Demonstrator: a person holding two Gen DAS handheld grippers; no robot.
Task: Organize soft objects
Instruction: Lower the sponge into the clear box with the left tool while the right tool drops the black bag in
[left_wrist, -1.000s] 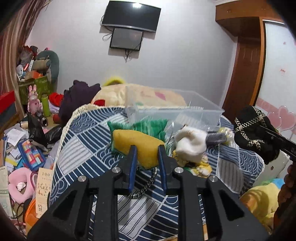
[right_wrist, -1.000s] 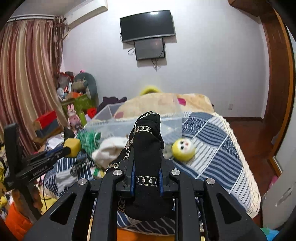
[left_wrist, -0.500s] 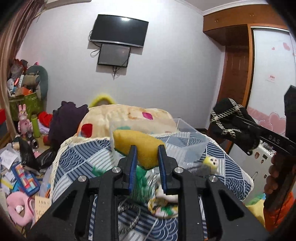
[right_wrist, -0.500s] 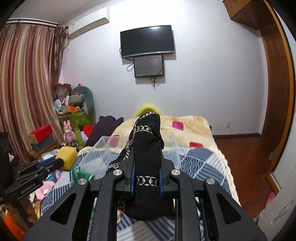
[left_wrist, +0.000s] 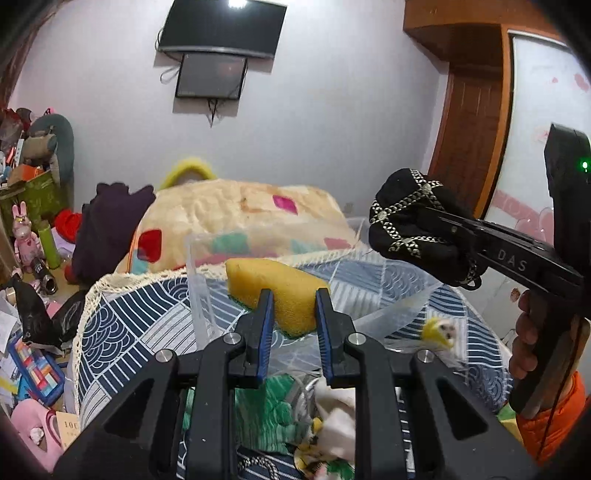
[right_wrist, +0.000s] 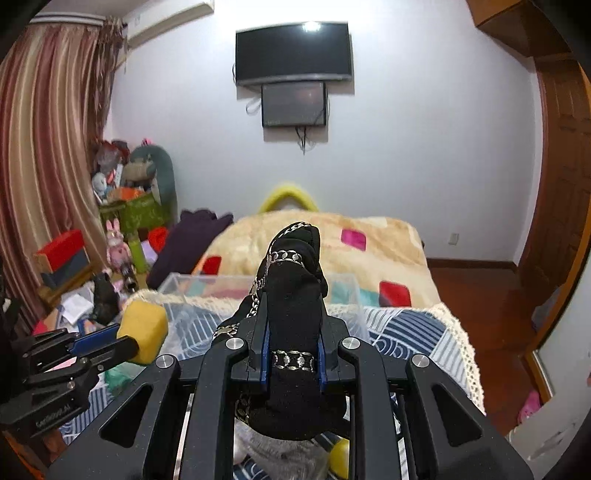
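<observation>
While a porous yellow sponge (left_wrist: 275, 291) is clamped by the left gripper (left_wrist: 293, 310) at lower centre above the clear bin's rim (left_wrist: 195, 280), a chain-trimmed black fabric piece (right_wrist: 293, 295) is pinched by the right gripper (right_wrist: 293, 354).

Black sock (right_wrist: 291, 314) in right claw (right_wrist: 292, 354)

**Both loads held above the bin on the bed**

My left fingers (left_wrist: 293, 308) hold a sponge (left_wrist: 275, 291) over the near left corner of the storage bin (left_wrist: 201, 291), which sits on the bed (left_wrist: 122, 332). My right fingers (right_wrist: 291, 345) hold a chain-trimmed cloth bundle (right_wrist: 291, 280) to the right, over the bin's right side. Behind the bin lies a blanket (left_wrist: 236, 210); beyond it, on the wall, hangs a television (right_wrist: 291, 53). Below my left fingers, before the bin, lie a knitted cloth (left_wrist: 273, 410) and a plush toy (left_wrist: 338, 410).
</observation>
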